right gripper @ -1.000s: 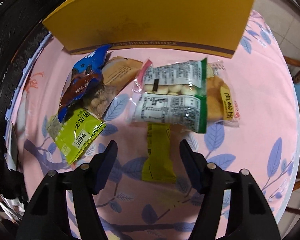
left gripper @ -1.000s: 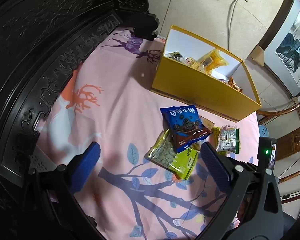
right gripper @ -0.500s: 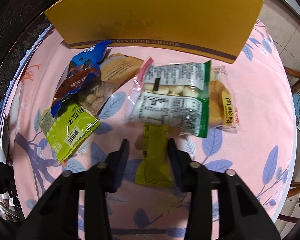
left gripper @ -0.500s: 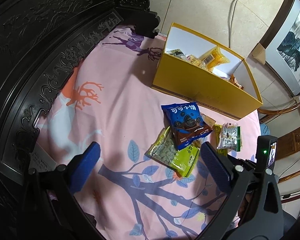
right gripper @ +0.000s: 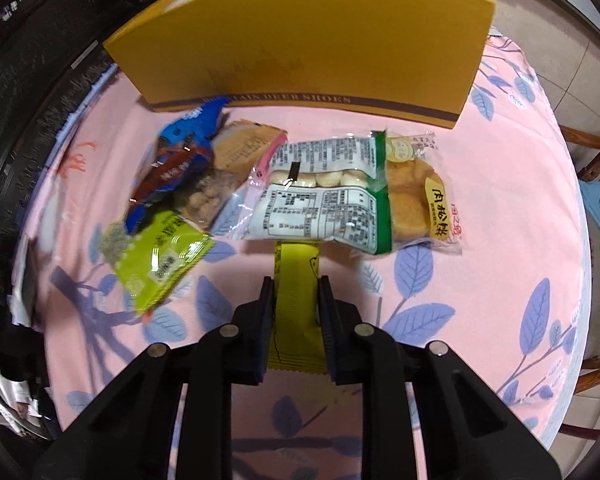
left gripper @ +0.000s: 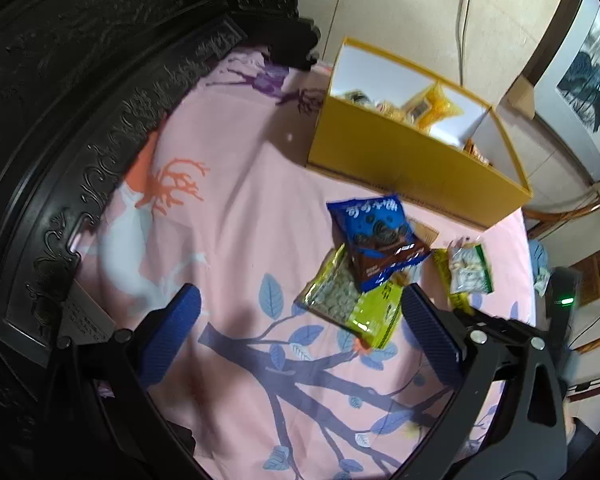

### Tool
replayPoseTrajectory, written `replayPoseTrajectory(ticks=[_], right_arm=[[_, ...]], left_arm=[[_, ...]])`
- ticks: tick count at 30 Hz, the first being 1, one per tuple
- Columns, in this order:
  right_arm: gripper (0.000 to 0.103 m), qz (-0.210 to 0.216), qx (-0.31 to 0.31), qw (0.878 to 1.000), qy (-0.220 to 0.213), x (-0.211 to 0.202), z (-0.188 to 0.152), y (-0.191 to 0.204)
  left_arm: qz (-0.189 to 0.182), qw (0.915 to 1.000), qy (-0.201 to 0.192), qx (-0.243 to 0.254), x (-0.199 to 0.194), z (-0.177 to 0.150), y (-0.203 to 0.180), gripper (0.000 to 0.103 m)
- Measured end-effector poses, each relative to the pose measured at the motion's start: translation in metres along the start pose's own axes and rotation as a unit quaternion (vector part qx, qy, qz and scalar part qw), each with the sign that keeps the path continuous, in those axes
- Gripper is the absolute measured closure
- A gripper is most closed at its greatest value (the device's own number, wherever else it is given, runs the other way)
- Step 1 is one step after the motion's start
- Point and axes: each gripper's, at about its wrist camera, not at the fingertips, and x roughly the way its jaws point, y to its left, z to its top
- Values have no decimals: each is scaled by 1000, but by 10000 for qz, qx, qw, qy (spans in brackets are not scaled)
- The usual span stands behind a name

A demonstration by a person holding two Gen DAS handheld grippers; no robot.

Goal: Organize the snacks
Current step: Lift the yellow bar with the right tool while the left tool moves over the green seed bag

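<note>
Since a second ago the right gripper [right gripper: 296, 312] has narrowed onto the yellow-green bar [right gripper: 296, 280] at lower centre, jaws pressing its sides. Left gripper [left gripper: 300, 332] hangs wide, empty. Slide the bar out from under the white packet [right gripper: 324, 200] before lifting toward the yellow box [right gripper: 300, 40]. Six packets lie loose.

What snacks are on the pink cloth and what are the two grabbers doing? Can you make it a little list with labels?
surface: pink cloth with leaf and deer prints
container: yellow shoe box, open, snacks already inside
right gripper: fingers shut on the yellow-green snack bar
left gripper: open, holding nothing
loose snacks: blue cookie bag, green bag, white-and-green packet, meat floss cake
bar's far end: tucked under the white-and-green packet
</note>
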Motion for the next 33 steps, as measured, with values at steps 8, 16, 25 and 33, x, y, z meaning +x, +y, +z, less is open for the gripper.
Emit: replayPoseTrajectory(ticks=[8, 16, 25, 33], right_arm=[[84, 487, 310, 9975, -411, -48, -6, -9], [86, 589, 339, 9965, -481, -59, -9, -9], [88, 661, 345, 9958, -532, -62, -6, -10], [103, 809, 393, 9936, -688, -78, 4, -11]], left_arm=[[84, 9983, 463, 356, 33, -19, -19, 2], [133, 9925, 868, 855, 85, -30, -48, 2], [337, 9832, 1031, 1468, 120, -36, -72, 2], [292, 9780, 957, 1832, 128, -45, -79, 2]])
